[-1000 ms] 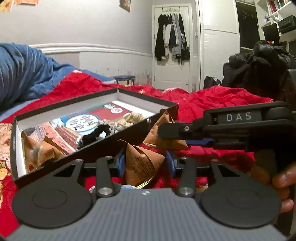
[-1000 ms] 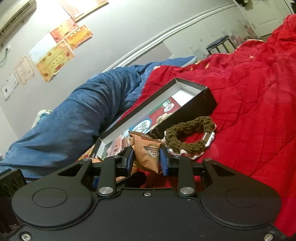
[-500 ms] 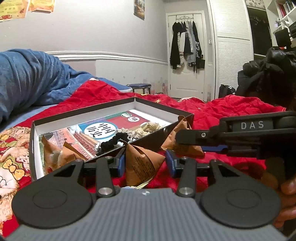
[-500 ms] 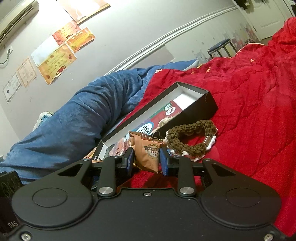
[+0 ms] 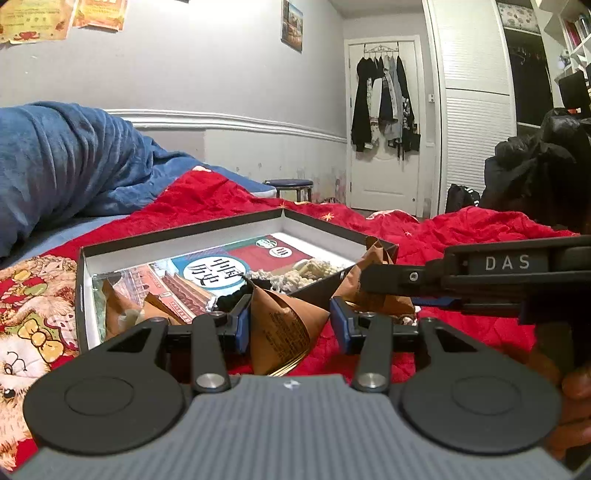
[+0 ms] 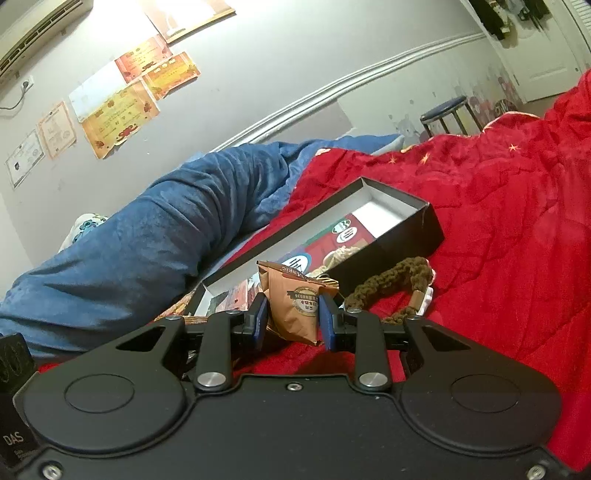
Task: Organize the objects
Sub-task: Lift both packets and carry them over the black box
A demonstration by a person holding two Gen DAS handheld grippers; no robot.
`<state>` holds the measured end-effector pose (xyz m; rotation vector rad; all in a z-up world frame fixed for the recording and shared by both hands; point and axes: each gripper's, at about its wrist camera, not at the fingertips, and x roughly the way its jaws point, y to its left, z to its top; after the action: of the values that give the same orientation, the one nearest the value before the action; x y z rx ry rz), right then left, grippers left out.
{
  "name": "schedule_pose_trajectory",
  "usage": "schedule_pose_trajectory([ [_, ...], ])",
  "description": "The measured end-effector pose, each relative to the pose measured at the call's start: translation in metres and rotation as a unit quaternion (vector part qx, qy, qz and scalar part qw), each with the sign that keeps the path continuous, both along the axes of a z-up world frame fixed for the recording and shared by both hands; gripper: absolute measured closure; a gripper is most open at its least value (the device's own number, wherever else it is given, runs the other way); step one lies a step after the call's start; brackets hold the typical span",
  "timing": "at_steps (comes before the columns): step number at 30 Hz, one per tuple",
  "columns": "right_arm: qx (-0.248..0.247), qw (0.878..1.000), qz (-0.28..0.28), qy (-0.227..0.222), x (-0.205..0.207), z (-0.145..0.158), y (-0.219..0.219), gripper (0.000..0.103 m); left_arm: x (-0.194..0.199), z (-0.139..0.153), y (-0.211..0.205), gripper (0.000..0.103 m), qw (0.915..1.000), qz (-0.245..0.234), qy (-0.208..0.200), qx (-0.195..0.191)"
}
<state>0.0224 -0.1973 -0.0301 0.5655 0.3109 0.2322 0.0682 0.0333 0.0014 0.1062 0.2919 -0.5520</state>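
The left hand-held gripper (image 5: 290,325) grasps a brown paper packet (image 5: 282,334) of pyramid shape; its lower tip is hidden behind the gripper body. The right hand-held gripper (image 6: 291,319) is clenched on a second brown packet (image 6: 297,306), just before the box. Beyond it, a knitted olive bracelet (image 6: 395,284) lies on the crumpled red blanket (image 6: 509,240), beside the shallow black box (image 5: 325,227), whose contents are partly covered.

Grey walls (image 5: 184,66) carry a white moulding rail (image 5: 229,120) and paper certificates (image 6: 118,110). An air conditioner (image 6: 33,26) is mounted high at left. A white door (image 5: 384,122) at the far end holds hanging coats (image 5: 384,107). A louvred closet door (image 5: 476,103) stands right. A dark stool (image 5: 290,184) sits beside the bed, which bears a red quilt (image 6: 517,240) and blue blanket (image 5: 55,155).
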Motion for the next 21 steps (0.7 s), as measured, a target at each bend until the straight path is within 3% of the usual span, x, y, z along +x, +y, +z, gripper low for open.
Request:
schedule_pose_trajectory([
  [16, -0.002, 1.0, -0.002, -0.014, 0.002, 0.009, 0.002, 0.075, -0.002, 0.006, 0.007, 0.055, 0.9992, 0.031, -0.015, -0.02],
  [21, 0.002, 1.0, -0.005, -0.021, 0.013, 0.011, 0.0, 0.075, -0.003, 0.009, 0.016, 0.055, 0.9977, 0.041, -0.027, -0.046],
])
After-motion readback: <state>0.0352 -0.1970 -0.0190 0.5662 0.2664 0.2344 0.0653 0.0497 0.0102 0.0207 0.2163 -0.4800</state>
